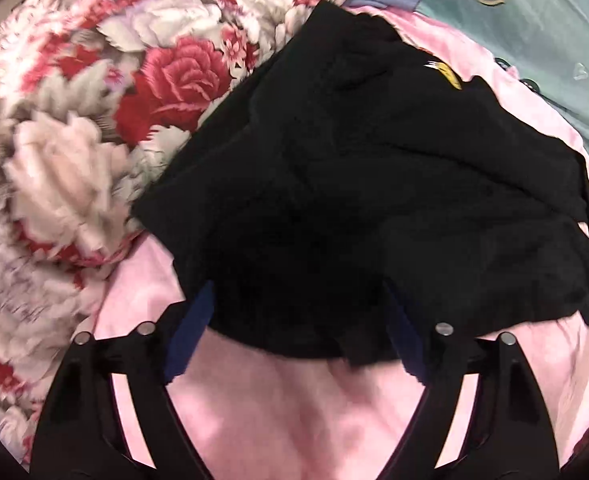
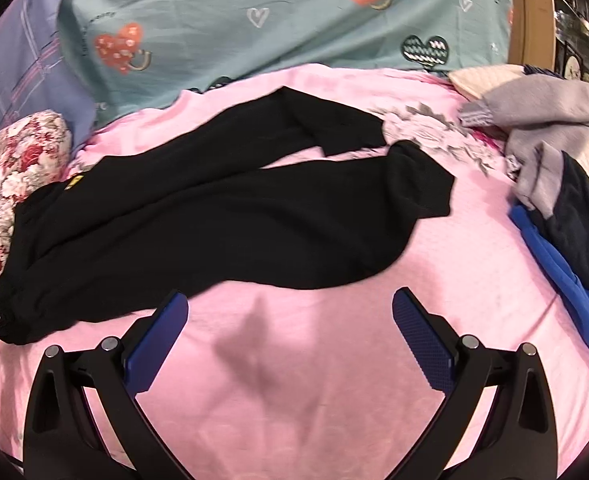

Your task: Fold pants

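Black pants (image 2: 222,216) lie spread on a pink sheet (image 2: 294,360), waist at the left with a yellow tag (image 2: 73,182), two legs reaching right. In the left wrist view the waist end (image 1: 354,200) fills the middle and drapes over my left gripper (image 1: 298,320). Its blue fingers (image 1: 192,320) are wide apart with the cloth edge between them, not clamped. My right gripper (image 2: 290,320) is open and empty, just in front of the near leg's lower edge.
A red and white floral blanket (image 1: 94,120) is bunched at the left, touching the waist. A teal heart-print sheet (image 2: 274,20) lies behind. A pile of grey, dark and blue clothes (image 2: 554,168) sits at the right. A wooden frame (image 2: 530,8) stands far right.
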